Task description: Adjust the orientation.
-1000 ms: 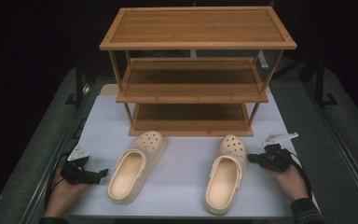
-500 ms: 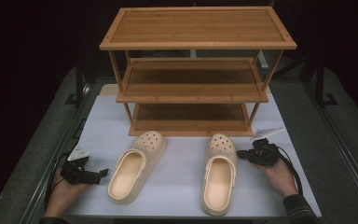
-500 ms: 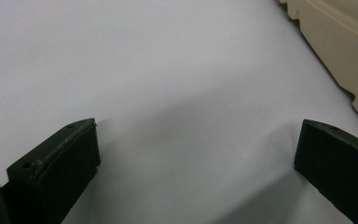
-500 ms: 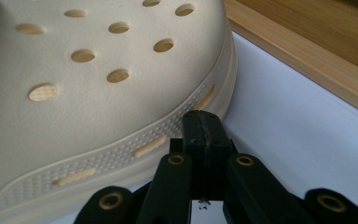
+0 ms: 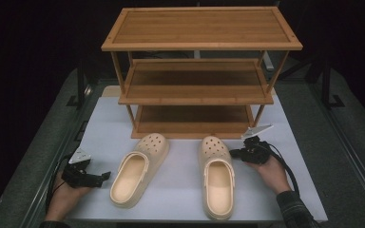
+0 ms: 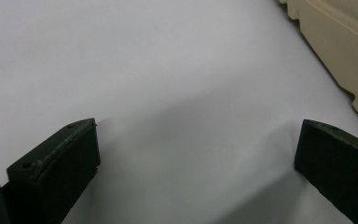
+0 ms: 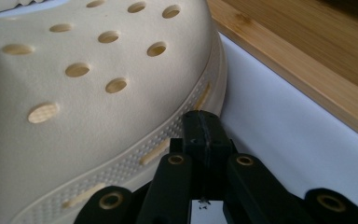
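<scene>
Nudging appears to be the step in hand: the right gripper (image 5: 236, 153), its jaws pressed together with nothing between them, has its tips against the ribbed sole edge of the right clog (image 5: 217, 175), at about 3 o'clock from that clog's toe. The right clog lies at roughly 5 o'clock on the white mat (image 5: 180, 190), toe aimed at 12 o'clock toward the lowest tier of the bamboo rack (image 5: 195, 92). The left clog (image 5: 138, 168) lies at about 7 o'clock on the mat, toe angled toward 1 o'clock, well apart from its mate. The left gripper (image 5: 105, 175) rests on the mat at 9 o'clock from the left clog's heel, jaws spread wide and holding nothing; its own view shows the clog's scalloped sole edge (image 6: 340, 46) near the right-hand jaw but not touching it. The next move probably calls for straightening the left clog to match the right one, or for opening the right gripper's jaws to grasp a clog wall for lifting. Both clogs are cream moulded foam with a matte, faintly pebbled skin, oval vent holes across a rounded toe, and a stippled band around the sole. The rack is three slatted tiers of honey-coloured bamboo with raised rims on thin posts.
</scene>
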Motion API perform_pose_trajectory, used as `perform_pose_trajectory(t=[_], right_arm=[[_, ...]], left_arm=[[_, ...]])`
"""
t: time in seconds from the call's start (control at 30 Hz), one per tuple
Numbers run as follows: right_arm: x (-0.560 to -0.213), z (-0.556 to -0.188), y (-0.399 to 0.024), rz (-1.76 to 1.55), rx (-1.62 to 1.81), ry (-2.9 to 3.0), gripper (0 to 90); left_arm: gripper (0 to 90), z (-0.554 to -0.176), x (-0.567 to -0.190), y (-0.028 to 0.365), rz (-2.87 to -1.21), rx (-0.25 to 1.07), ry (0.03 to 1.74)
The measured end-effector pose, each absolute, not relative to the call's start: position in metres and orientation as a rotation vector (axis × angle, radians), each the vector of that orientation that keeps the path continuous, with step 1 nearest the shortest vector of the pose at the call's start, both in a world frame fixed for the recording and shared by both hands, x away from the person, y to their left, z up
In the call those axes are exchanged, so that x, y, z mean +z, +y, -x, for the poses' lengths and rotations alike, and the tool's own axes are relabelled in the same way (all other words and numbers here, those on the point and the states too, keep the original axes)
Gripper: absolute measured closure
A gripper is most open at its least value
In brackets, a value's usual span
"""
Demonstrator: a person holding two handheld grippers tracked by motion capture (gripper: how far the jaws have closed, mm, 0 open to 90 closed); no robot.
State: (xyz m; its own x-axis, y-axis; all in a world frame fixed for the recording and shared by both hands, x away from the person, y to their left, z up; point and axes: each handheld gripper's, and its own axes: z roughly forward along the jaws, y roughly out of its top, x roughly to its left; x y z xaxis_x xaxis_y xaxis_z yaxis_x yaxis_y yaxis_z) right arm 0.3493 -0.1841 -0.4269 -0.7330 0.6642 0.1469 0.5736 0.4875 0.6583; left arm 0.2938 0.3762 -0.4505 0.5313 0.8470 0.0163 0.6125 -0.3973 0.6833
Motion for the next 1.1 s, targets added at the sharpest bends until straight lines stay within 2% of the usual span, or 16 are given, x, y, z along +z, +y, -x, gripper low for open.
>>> perform_pose_trajectory(t=[0.57,0.77,0.8,0.97,1.1], right_arm=[[-0.424,-0.364,-0.13,-0.974,1.075,2.65,90.0],[-0.422,-0.362,-0.135,-0.991,1.097,2.642,89.6],[-0.421,-0.361,-0.14,-0.999,1.117,2.627,86.1],[-0.417,-0.356,-0.15,-1.025,1.135,2.593,82.0],[-0.412,-0.347,-0.161,-1.037,1.174,2.545,72.0]], left_arm=[[0.0,-0.294,-0.45,0.376,-2.145,0.484,1.177],[0.0,-0.294,-0.45,0.376,-2.145,0.484,1.177],[0.0,-0.294,-0.45,0.376,-2.144,0.484,1.177],[0.0,-0.294,-0.45,0.376,-2.144,0.484,1.177],[0.0,-0.294,-0.45,0.376,-2.144,0.484,1.177]])
